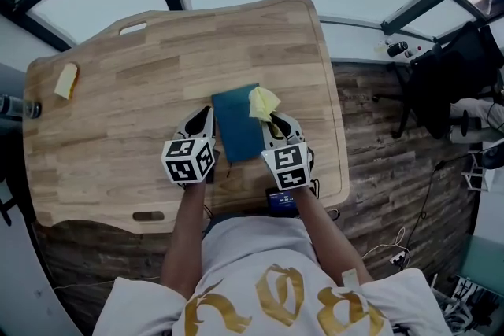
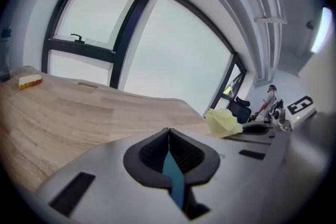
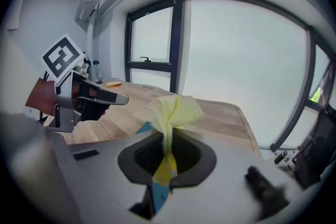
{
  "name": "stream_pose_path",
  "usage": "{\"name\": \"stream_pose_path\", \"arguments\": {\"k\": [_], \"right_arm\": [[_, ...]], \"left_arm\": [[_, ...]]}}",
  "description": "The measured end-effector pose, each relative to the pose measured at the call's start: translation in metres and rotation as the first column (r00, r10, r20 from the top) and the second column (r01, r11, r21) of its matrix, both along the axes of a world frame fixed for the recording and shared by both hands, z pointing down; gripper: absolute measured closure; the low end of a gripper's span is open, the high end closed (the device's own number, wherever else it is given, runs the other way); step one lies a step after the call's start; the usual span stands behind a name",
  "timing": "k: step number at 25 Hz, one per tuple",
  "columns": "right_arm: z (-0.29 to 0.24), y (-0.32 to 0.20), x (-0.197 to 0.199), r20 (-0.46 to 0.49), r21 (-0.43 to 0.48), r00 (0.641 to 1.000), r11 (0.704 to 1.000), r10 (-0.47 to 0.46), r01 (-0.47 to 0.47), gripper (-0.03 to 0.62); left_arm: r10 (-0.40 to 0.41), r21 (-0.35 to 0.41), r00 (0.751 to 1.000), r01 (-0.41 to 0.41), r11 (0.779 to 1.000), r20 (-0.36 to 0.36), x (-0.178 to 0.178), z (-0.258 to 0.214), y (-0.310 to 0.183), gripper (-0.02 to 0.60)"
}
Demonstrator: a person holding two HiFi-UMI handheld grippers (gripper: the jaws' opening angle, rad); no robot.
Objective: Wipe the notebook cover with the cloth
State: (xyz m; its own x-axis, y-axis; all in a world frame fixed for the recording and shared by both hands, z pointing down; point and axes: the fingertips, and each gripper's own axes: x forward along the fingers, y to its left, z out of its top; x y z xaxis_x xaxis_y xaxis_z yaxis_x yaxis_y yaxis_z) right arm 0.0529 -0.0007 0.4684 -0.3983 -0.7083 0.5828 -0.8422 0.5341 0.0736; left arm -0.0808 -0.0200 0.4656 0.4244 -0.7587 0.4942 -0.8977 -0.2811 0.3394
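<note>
Marker cubes hid the near edge of the notebook [image 1: 236, 123], which sat between both hands over the counter [image 1: 118, 98]. The left tongs [image 2: 168, 132] were clamped shut on its thin teal edge. The right tongs [image 3: 167, 139] pinched the bunched yellow cloth [image 3: 175, 110] at the notebook's right side. Whether they nipped the cover too was unclear.

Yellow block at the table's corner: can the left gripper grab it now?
Probably not: the left gripper is shut on the notebook, so its jaws are full. The table between looks bare.
</note>
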Motion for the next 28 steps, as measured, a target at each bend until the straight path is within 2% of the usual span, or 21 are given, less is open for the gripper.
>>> {"name": "stream_pose_path", "arguments": {"k": [4, 12, 28], "right_arm": [[-0.016, 0.014, -0.008, 0.017, 0.046, 1.0, 0.999, -0.009, 0.008, 0.557], [-0.036, 0.034, -0.013, 0.034, 0.113, 0.999, 0.994, 0.001, -0.005, 0.557], [-0.045, 0.042, -0.021, 0.027, 0.142, 1.0, 0.99, 0.006, -0.009, 0.557]], "left_arm": [[0.011, 0.085, 0.999, -0.015, 0.996, 0.05, 0.002, -0.026, 0.013, 0.568], [-0.059, 0.219, 0.995, 0.039, 0.975, 0.085, -0.017, -0.063, 0.033, 0.568], [-0.064, 0.234, 0.995, 0.044, 0.971, 0.081, -0.03, -0.07, 0.043, 0.568]]}}
